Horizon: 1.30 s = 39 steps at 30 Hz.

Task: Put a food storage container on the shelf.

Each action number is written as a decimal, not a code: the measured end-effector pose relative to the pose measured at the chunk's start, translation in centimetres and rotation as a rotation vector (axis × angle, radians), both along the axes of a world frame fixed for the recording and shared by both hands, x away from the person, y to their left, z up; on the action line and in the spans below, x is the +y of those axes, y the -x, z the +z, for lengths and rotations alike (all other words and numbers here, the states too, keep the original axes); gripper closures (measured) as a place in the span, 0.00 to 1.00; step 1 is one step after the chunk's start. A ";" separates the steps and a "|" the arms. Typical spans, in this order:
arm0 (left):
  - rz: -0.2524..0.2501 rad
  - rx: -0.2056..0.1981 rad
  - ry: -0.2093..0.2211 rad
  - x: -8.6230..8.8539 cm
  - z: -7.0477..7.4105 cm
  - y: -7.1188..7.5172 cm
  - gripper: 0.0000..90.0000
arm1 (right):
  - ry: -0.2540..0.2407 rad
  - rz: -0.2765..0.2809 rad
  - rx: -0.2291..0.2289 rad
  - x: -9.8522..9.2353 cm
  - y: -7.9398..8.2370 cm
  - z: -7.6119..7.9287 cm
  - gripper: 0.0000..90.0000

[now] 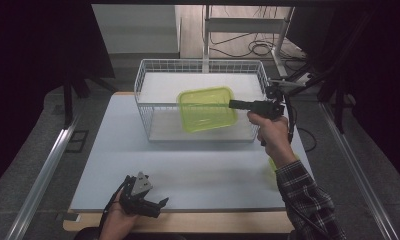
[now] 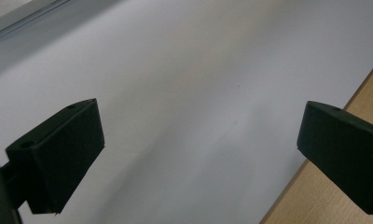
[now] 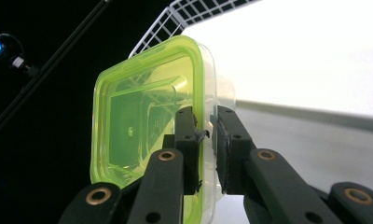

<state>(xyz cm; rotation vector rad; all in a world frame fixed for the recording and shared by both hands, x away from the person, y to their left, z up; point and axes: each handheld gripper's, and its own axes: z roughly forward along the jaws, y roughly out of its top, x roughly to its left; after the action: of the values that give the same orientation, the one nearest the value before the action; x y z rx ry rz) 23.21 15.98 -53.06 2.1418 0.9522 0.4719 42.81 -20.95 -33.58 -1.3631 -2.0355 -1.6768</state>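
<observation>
Right gripper (image 1: 234,104) clamped on green container (image 1: 206,109) rim, over wire basket (image 1: 149,71) — left gripper (image 1: 160,206) spread wide, empty, near table (image 1: 113,160) front edge.

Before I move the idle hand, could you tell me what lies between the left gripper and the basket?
Bare white mat only, in the high view, between the left gripper and the basket.

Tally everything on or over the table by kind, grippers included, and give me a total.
Green lidded container, held over the basket: 1
White wire basket: 1
Grippers: 2, the left gripper open near the table's front edge, the right gripper shut on the container's rim
Total: 4
</observation>
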 end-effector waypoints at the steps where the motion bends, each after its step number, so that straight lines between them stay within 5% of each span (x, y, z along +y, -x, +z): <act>1: 0.000 0.000 -0.001 0.0 0.0 0.0 0.00 | 0.002 -0.007 -0.003 0.1 -0.2 0.2 0.89; 16: -0.002 -0.007 0.028 0.1 0.1 0.1 0.00 | 0.028 -0.082 -0.038 1.7 -3.0 2.5 0.89; 39: -0.017 -0.006 0.018 0.0 0.1 0.1 0.00 | 0.084 -0.202 -0.033 3.1 -5.8 2.1 0.89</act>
<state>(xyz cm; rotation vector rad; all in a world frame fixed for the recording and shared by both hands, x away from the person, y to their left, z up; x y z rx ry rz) 23.09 15.96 -52.96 2.1297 0.9313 0.4600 48.61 -17.85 -31.44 -1.6281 -2.0692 -1.7196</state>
